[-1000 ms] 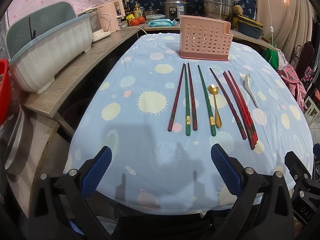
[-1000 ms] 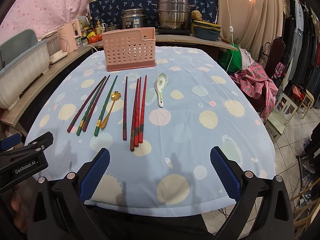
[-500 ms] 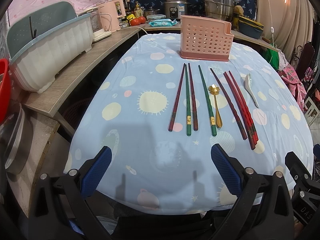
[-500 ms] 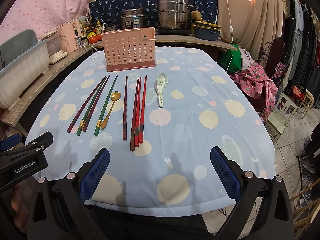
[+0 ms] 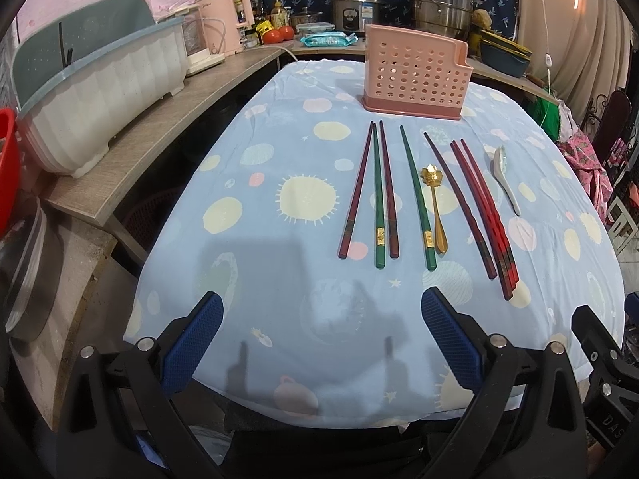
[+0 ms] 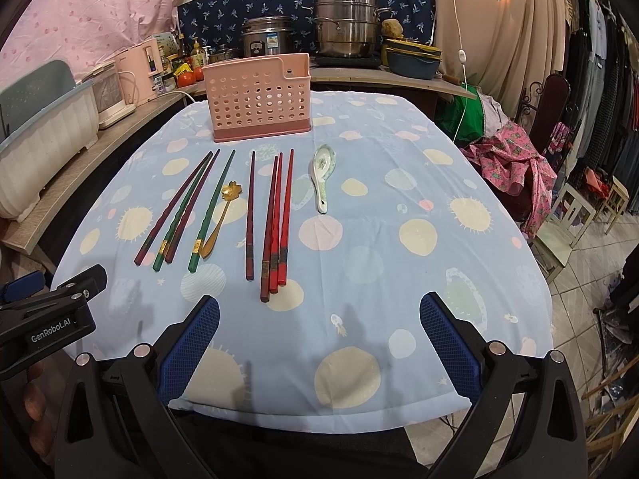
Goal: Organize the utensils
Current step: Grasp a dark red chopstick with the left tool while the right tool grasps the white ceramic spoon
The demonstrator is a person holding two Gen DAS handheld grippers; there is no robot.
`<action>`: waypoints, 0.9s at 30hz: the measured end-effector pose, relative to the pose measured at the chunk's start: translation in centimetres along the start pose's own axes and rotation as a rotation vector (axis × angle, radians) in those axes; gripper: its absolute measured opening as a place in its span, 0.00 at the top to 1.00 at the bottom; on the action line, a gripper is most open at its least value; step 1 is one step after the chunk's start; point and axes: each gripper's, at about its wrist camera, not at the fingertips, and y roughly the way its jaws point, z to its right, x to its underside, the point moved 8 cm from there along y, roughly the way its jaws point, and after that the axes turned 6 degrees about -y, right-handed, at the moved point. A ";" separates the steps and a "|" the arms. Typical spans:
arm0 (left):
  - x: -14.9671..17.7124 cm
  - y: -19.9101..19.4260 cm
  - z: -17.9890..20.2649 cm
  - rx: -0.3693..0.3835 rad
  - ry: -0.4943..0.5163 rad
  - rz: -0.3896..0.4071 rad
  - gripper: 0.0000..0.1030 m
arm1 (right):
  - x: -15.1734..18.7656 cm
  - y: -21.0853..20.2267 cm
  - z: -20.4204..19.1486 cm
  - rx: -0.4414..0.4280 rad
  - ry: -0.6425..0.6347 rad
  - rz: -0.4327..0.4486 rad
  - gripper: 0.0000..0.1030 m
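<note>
A pink perforated utensil holder (image 5: 415, 76) (image 6: 257, 97) stands upright at the far end of the table. In front of it lie several chopsticks: dark red and green ones (image 5: 379, 195) (image 6: 181, 207), a green one (image 5: 417, 199) (image 6: 211, 209), and red ones (image 5: 485, 211) (image 6: 279, 219). A gold flower spoon (image 5: 433, 203) (image 6: 221, 217) and a white ceramic spoon (image 5: 505, 173) (image 6: 322, 177) lie among them. My left gripper (image 5: 321, 315) and right gripper (image 6: 317, 315) are open and empty, near the table's front edge.
The table has a blue dotted cloth (image 5: 279, 159) (image 6: 399, 199). A white dish rack (image 5: 100, 92) sits on a wooden shelf at the left. Pots and a rice cooker (image 6: 267, 42) stand behind the holder. Chairs and clothes (image 6: 515, 159) are at the right.
</note>
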 end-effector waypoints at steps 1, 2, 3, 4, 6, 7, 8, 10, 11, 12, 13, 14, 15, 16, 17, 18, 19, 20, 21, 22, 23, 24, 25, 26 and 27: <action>0.0 0.2 -0.2 0.007 -0.010 -0.006 0.08 | 0.2 0.1 0.0 -0.002 0.004 -0.003 0.07; -0.1 0.5 -0.5 0.012 -0.019 -0.012 0.08 | 0.1 0.2 0.1 -0.005 0.011 -0.006 0.07; -0.2 0.9 -0.7 0.012 -0.024 -0.014 0.08 | 0.1 0.3 0.1 -0.007 0.017 -0.009 0.07; -0.4 1.2 -1.0 0.007 -0.029 -0.014 0.08 | 0.0 0.5 0.2 -0.011 0.024 -0.012 0.07; -0.7 2.2 -1.7 0.002 -0.043 -0.018 0.08 | -0.1 1.6 0.4 -0.018 0.037 -0.018 0.07; -0.9 2.8 -1.9 0.007 -0.046 -0.028 0.08 | -0.2 1.9 0.5 -0.016 0.041 -0.021 0.07; -1.0 3.5 -2.2 0.010 -0.050 -0.044 0.08 | -0.3 2.2 0.6 -0.013 0.043 -0.024 0.07; -1.3 4.9 -2.7 0.020 -0.069 -0.070 0.08 | -0.2 3.2 0.9 -0.008 0.054 -0.048 0.07; -1.4 5.4 -2.8 0.026 -0.075 -0.081 0.08 | -0.7 3.5 1.0 -0.012 0.054 -0.035 0.07; -1.4 6.0 -2.8 0.033 -0.079 -0.093 0.08 | -1.0 4.1 1.3 -0.015 0.060 -0.042 0.07; -1.5 6.5 -2.7 0.041 -0.078 -0.101 0.08 | -1.2 4.6 1.5 -0.017 0.064 -0.047 0.07; -1.7 7.0 -2.7 0.042 -0.074 -0.105 0.08 | -1.4 5.2 1.6 -0.019 0.068 -0.054 0.08; -1.8 7.5 -2.4 0.043 -0.067 -0.108 0.08 | -1.6 5.6 1.7 -0.021 0.069 -0.058 0.09; -1.8 7.9 -2.2 0.049 -0.061 -0.112 0.08 | -1.8 6.2 1.8 -0.024 0.070 -0.063 0.11; -1.9 8.4 -2.0 0.054 -0.055 -0.119 0.08 | -2.0 6.7 1.8 -0.026 0.071 -0.069 0.12; -2.0 8.8 -1.8 0.057 -0.050 -0.124 0.09 | -2.2 7.2 1.9 -0.030 0.074 -0.075 0.14; -2.0 9.3 -1.5 0.062 -0.044 -0.132 0.12 | -2.4 7.8 1.9 -0.035 0.079 -0.081 0.15; -2.1 9.7 -1.4 0.075 -0.040 -0.141 0.15 | -2.6 8.4 2.0 -0.038 0.083 -0.089 0.18; -2.1 10.1 -1.2 0.084 -0.034 -0.151 0.21 | -2.8 8.9 2.1 -0.040 0.087 -0.095 0.20; -2.2 10.3 -1.1 0.077 -0.024 -0.144 0.23 | -3.0 9.5 2.2 -0.042 0.091 -0.101 0.22; -2.5 10.4 -0.9 0.077 -0.014 -0.135 0.25 | -3.2 10.0 2.2 -0.042 0.094 -0.105 0.25; -2.7 10.5 -0.7 0.085 -0.004 -0.131 0.30 | -3.5 10.5 2.3 -0.042 0.096 -0.108 0.28; -2.9 10.7 -0.5 0.089 0.001 -0.131 0.34 | -3.7 11.0 2.4 -0.043 0.098 -0.110 0.30; -3.1 10.8 -0.3 0.093 0.006 -0.128 0.36 | -4.0 11.5 2.4 -0.045 0.101 -0.112 0.33; -3.2 10.9 -0.2 0.097 0.011 -0.126 0.42 | -4.3 12.0 2.4 -0.047 0.105 -0.114 0.37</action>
